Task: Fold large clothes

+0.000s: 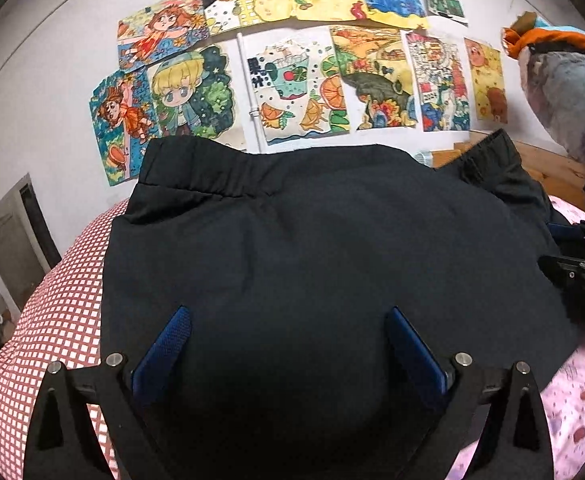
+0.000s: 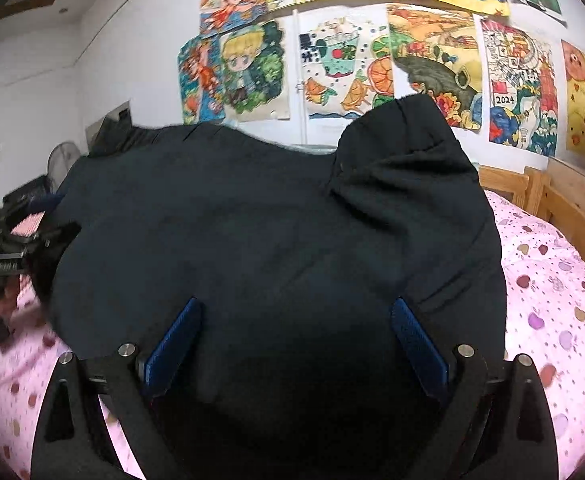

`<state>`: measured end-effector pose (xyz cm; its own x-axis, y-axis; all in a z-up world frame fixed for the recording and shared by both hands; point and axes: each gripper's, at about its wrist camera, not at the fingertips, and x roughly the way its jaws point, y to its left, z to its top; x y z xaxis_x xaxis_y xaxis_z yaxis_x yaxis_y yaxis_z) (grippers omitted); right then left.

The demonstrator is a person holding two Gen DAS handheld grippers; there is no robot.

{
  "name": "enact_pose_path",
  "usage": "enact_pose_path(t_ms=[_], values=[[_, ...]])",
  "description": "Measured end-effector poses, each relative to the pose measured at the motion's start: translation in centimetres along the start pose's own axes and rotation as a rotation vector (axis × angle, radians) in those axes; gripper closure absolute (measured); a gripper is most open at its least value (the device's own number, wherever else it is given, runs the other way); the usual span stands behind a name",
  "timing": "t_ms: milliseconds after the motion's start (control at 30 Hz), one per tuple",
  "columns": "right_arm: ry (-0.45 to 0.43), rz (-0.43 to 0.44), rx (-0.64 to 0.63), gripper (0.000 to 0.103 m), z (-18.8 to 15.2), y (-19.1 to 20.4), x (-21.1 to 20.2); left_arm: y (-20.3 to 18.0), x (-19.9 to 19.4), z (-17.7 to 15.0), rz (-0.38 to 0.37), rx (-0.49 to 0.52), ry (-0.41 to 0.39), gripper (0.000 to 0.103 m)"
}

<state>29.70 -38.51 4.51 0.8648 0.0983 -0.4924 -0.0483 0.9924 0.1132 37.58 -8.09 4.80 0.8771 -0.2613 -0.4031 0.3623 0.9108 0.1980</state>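
Note:
A large black garment (image 1: 312, 248) with an elastic waistband lies spread on the bed; it also fills the right wrist view (image 2: 260, 232). My left gripper (image 1: 288, 320) is open, its blue pads (image 1: 164, 352) wide apart over the garment's near left part. My right gripper (image 2: 296, 316) is open too, blue pads (image 2: 416, 344) apart over the near right part. Neither holds cloth. A fold of the garment (image 2: 404, 148) is bunched up at the far right. The right gripper shows at the left view's right edge (image 1: 580, 268).
A red-and-white checked cover (image 1: 56, 320) lies at the left, a pink dotted sheet (image 2: 552, 300) at the right. A wooden bed frame (image 2: 532, 188) and a wall of drawings (image 1: 292, 60) stand behind. A plush toy (image 1: 564, 88) sits far right. A fan (image 2: 62, 160) stands left.

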Motion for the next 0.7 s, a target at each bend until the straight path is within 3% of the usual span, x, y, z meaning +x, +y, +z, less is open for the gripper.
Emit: enact_pose_path(t_ms=[200,367,500,567,700], values=[[0.049,-0.045,0.037,0.009,3.5,-1.4,4.5,1.2,3.4,2.8,0.070,-0.076,0.041,0.000],[0.086,-0.063,0.085,0.009,6.0,-3.0,7.9,4.0,6.4,4.6,0.129,-0.235,0.081,0.000],[0.104,-0.077,0.156,0.009,6.3,-4.6,10.2,6.8,9.1,4.7,0.179,-0.368,0.157,0.000],[0.117,-0.073,0.188,0.008,5.8,-5.2,11.4,8.2,10.5,4.3,0.160,-0.433,0.199,0.000],[0.122,-0.032,0.219,0.002,4.1,-5.5,12.8,10.1,12.9,2.6,0.039,-0.537,0.259,0.000]])
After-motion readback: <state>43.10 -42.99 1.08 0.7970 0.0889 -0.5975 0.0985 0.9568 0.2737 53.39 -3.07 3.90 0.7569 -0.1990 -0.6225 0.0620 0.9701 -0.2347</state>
